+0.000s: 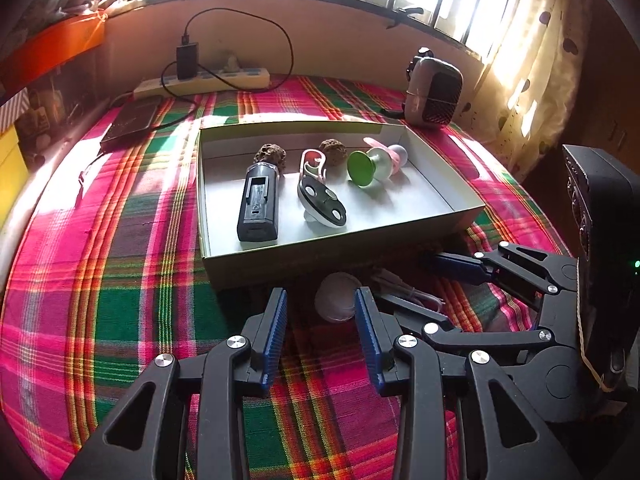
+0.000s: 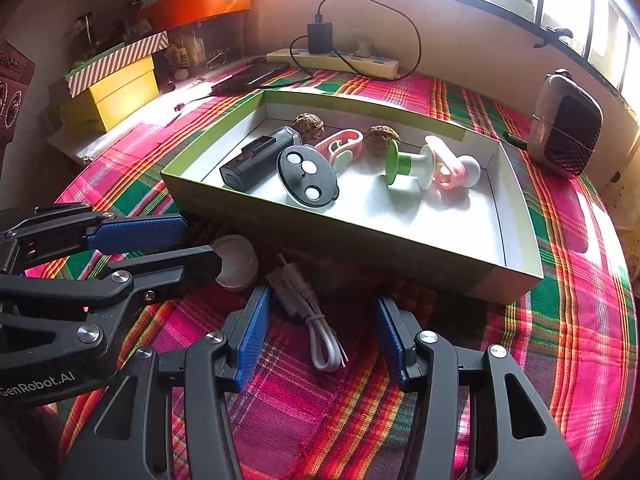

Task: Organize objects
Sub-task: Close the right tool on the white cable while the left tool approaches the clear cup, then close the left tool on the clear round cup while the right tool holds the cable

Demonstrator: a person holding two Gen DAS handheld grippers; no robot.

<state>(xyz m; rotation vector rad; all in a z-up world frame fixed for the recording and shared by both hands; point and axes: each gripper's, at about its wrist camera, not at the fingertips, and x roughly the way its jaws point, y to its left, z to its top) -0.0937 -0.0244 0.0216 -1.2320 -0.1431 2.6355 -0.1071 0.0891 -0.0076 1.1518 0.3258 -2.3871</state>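
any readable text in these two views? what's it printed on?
"GenRobot.AI": white print on the black body of the left gripper, low at the left edge of the right wrist view.
Dark carton at far left of the same view: some print, too blurred to read.
Nothing legible on the tray, the black device or the power strip.

A cloth (image 2: 560,320) checked in pink, green and orange is seen. At 12 o'clock, a shallow cardboard box (image 2: 516,216), green outside and white inside, is shown with a black rectangular device (image 2: 256,160), a green-and-white plastic knob (image 2: 404,164) and a pale pink plastic clip (image 2: 444,164). At 6 o'clock, a coiled white cable (image 2: 320,336) is seen between blue finger pads (image 2: 252,340).
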